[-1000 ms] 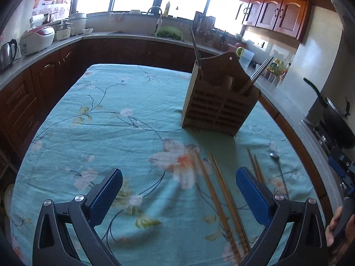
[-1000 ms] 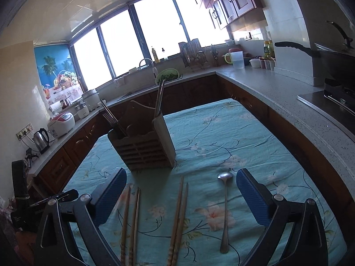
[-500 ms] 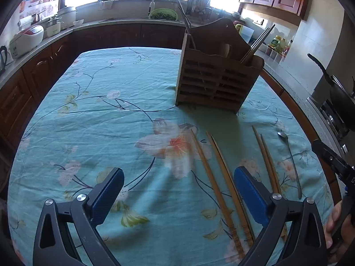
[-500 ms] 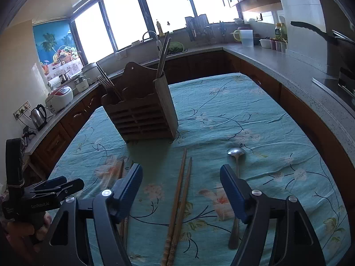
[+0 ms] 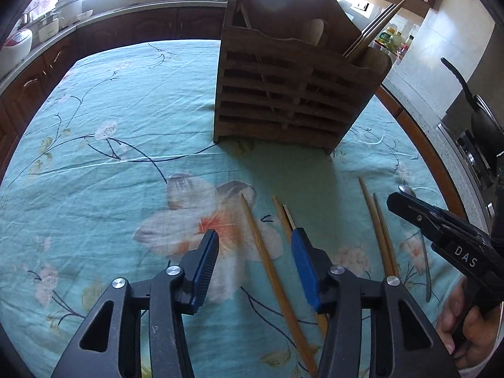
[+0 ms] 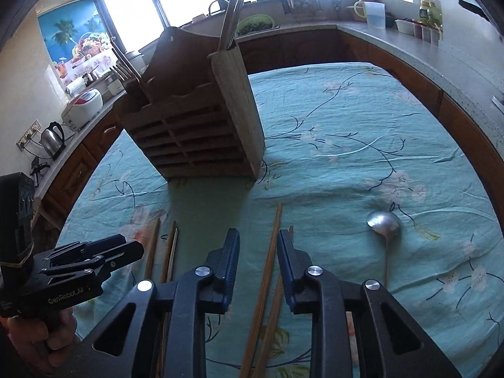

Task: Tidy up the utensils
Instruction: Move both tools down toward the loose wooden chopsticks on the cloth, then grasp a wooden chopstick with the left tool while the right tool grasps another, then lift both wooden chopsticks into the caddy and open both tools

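A: Where do the loose utensils lie from each pair of tongs?

B: The left tongs [image 5: 252,250] stand part-way apart, gripping nothing. One bamboo chopstick [image 5: 271,271] runs between their fingers, its long axis pointing ahead toward the wooden utensil holder [image 5: 293,94]. Its partner chopstick [image 5: 285,217] is just beside the right finger, partly hidden behind it.

A: And the right side?

B: The right tongs [image 6: 258,249] are narrowly apart, also empty. A chopstick of the second pair [image 6: 267,271] lies in their gap, again pointing ahead at the holder. Its mate [image 6: 274,302] crosses under the right finger. I cannot tell whether either finger touches wood.

A: Which hand is nearer the spoon?

B: The right. The metal spoon [image 6: 382,222] lies well out to the right of those tongs, bowl forward, handle trailing back alongside them.

A: So what does the next move turn on?

B: My guess: each chopstick's axis runs along the fingers, so closing would clamp it across its width; then it must tip upright for the holder straight ahead on the bench [image 5: 94,119].

A: What does one view give that the other lacks?

B: The right wrist view shows the spoon whole; in the left one the other tool covers most of it. The left view shows the holder's slatted front and the chopsticks already standing in it.
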